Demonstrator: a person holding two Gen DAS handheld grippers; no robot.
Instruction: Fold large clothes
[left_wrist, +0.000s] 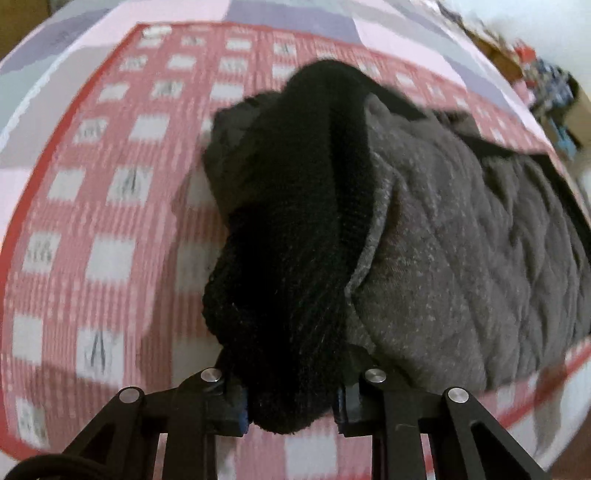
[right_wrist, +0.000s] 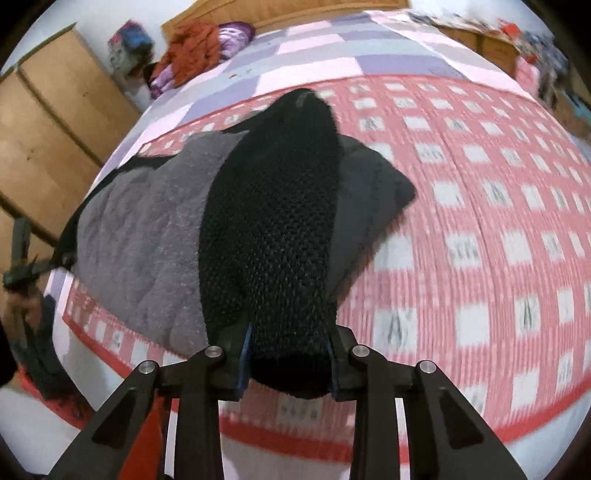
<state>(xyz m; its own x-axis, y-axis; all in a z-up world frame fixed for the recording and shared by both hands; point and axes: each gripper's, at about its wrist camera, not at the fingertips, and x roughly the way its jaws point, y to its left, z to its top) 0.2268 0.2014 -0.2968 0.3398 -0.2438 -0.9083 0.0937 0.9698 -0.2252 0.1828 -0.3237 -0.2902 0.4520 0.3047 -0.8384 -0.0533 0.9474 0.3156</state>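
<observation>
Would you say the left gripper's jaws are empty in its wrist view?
No, the left gripper is clamped on the garment's black knit band.

Soft, even indoor light with no glare. Both fisheye views bulge strongly, bending the red checked blanket (left_wrist: 110, 221) into a dome. Motion blur smears its pattern, worst toward the edges. The black knit cloth (right_wrist: 273, 236) stays fairly sharp, casting a faint shadow beneath itself.
</observation>
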